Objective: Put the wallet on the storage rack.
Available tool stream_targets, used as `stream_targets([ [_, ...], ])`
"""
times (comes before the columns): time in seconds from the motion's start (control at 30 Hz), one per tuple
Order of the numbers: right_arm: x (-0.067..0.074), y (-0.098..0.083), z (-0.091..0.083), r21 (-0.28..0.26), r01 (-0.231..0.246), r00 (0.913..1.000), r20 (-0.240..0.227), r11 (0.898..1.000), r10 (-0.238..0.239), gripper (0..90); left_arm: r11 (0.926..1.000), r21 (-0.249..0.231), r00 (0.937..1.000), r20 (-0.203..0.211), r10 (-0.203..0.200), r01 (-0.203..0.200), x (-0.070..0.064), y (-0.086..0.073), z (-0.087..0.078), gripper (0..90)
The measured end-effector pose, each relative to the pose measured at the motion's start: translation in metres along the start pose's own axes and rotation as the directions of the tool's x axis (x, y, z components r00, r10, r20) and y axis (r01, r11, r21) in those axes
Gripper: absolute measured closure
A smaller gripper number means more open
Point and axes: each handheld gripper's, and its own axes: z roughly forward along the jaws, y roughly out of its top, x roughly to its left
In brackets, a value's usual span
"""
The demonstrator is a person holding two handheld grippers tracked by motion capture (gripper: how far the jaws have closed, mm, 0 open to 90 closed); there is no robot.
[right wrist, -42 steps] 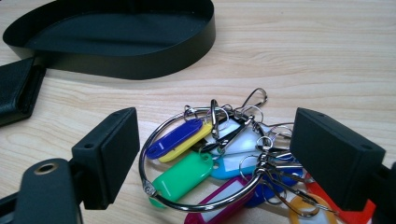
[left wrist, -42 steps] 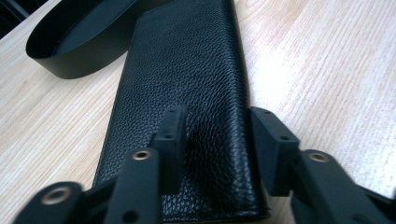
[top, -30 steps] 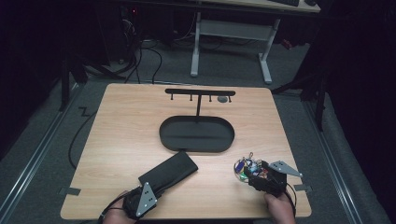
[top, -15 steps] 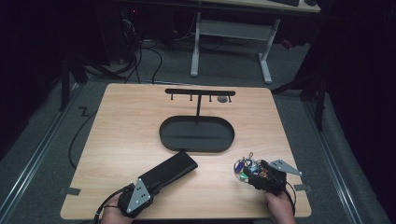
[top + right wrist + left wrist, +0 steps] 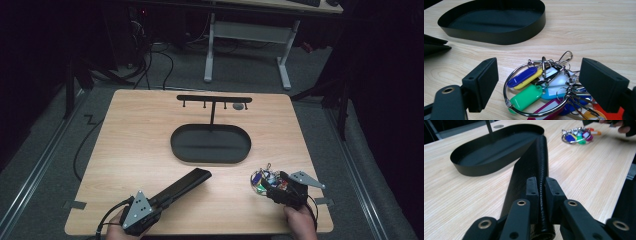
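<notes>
Left gripper (image 5: 541, 192) jaws clamping black wallet (image 5: 534, 167)

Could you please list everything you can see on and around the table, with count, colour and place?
Wooden table: one, light wood, centre.
Oval metal tray: one, black, mid-table, with a T-shaped hook rack rising behind it.
Long textured case: one, black, front left, its near edge gripped.
Ring of plastic key tags: one bunch, blue, yellow, green, pink, orange, front right, on the table.
Desk frame: one, pale grey, on the floor behind.
Left gripper: black, shut on the case.
Right gripper: black, open around the tags.
</notes>
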Motion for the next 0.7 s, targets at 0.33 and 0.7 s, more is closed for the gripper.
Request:
stream_targets([
  [0.33, -0.002, -0.001, 0.000, 0.001, -0.009, 1.0000, 0.000, 1.000, 0.009, 16.2, 0.9893, -0.064, 0.9912, -0.010, -0.132, 0.131, 0.021, -0.002, -0.010, 82.3],
  [0.7, 0.000, -0.001, 0.001, 0.004, -0.004, 1.0000, -0.002, 1.000, 0.004, 16.2, 0.9693, -0.109, 0.9740, -0.027, -0.225, 0.221, 0.047, -0.008, -0.014, 81.6],
])
